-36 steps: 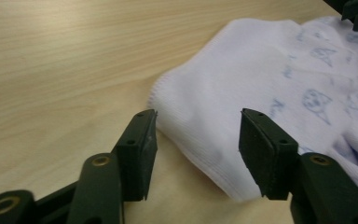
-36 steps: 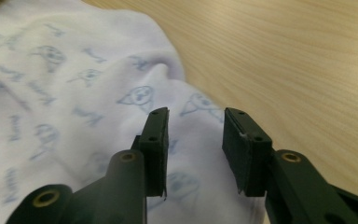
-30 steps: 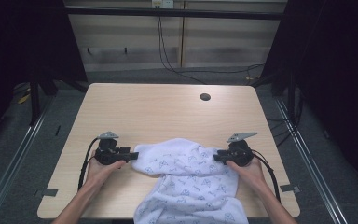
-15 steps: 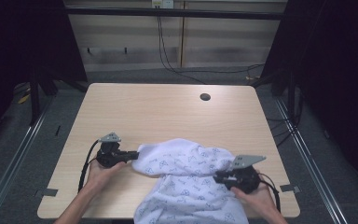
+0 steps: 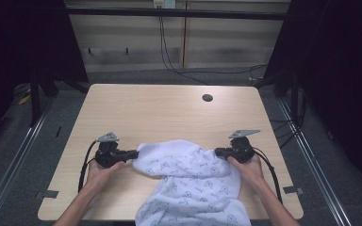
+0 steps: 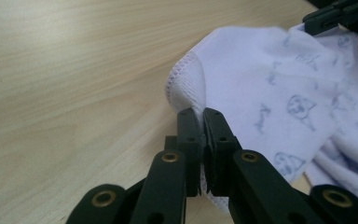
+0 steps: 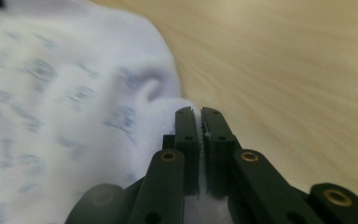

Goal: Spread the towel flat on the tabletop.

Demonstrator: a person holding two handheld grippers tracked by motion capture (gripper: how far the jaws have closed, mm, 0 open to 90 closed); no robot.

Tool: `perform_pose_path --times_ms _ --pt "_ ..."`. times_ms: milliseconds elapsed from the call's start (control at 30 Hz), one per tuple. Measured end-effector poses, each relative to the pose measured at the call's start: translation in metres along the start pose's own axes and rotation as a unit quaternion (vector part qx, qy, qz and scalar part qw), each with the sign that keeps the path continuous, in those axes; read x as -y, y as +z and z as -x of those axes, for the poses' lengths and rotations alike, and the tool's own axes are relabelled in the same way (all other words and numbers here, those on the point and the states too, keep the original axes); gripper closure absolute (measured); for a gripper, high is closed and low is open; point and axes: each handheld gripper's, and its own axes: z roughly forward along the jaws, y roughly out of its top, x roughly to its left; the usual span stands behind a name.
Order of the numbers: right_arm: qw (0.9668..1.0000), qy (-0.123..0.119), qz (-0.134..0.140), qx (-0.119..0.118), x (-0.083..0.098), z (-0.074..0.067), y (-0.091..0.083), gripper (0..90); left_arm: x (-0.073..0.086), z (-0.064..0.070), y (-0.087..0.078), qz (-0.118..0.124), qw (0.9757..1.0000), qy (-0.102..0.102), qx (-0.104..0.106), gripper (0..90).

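Note:
A white cloth (image 5: 193,176) with a small grey print lies bunched on the near half of the wooden table (image 5: 169,113), and its lower part hangs over the near edge. My left gripper (image 5: 135,153) is at the cloth's left edge. Its jaws have just been closing and are shut on the stitched hem (image 6: 186,100). My right gripper (image 5: 217,151) is at the cloth's right edge. Its jaws have just closed further, and the cloth (image 7: 74,70) is pinched between them. In the left gripper view, my right gripper (image 6: 340,16) is at the cloth's far side.
A dark round hole (image 5: 207,98) is in the tabletop toward the back right. Bare wood spans the far half of the table. Metal rails (image 5: 19,150) run along both sides of the table, and cables (image 5: 184,70) lie on the floor behind it.
The right gripper dropped toward the near edge half a second ago and is now back up at the cloth's right edge. The left gripper has stayed at the left edge.

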Motion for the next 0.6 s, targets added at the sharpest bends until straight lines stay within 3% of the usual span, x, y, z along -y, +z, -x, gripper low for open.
perform_pose_path --times_ms 67,133,200,300,367,433,500,600 --pt "0.9994 -0.016 0.029 -0.006 -0.005 -0.010 -0.018 86.5 -0.001 0.003 -0.005 0.014 0.9999 0.000 0.004 86.6" --pt "0.9970 -0.032 0.062 -0.033 -0.006 -0.027 -0.041 86.5 -0.002 0.007 -0.010 0.024 0.9996 0.006 0.011 86.6" --pt "0.9940 -0.052 0.073 -0.063 0.000 -0.047 -0.062 86.4 -0.002 0.011 -0.013 0.023 0.9996 0.012 0.014 86.6" --pt "0.9917 -0.072 0.033 -0.101 0.030 -0.078 -0.071 86.3 -0.001 0.014 -0.011 0.017 0.9996 0.014 0.016 86.4" --pt "0.9911 -0.082 -0.011 -0.104 0.054 -0.090 -0.066 85.8 -0.001 0.015 -0.011 0.016 0.9996 0.017 0.014 86.2" --pt "0.9904 -0.074 -0.038 -0.111 0.073 -0.094 -0.058 84.6 -0.001 0.015 -0.010 0.014 0.9997 0.015 0.017 86.1" --pt "0.9900 -0.071 -0.058 -0.107 0.081 -0.093 -0.053 80.7 0.000 0.015 -0.009 0.005 0.9997 0.016 0.016 86.0" --pt "0.9900 -0.067 -0.054 -0.111 0.073 -0.091 -0.056 68.2 0.005 0.012 -0.006 -0.013 0.9998 0.015 0.010 85.8"
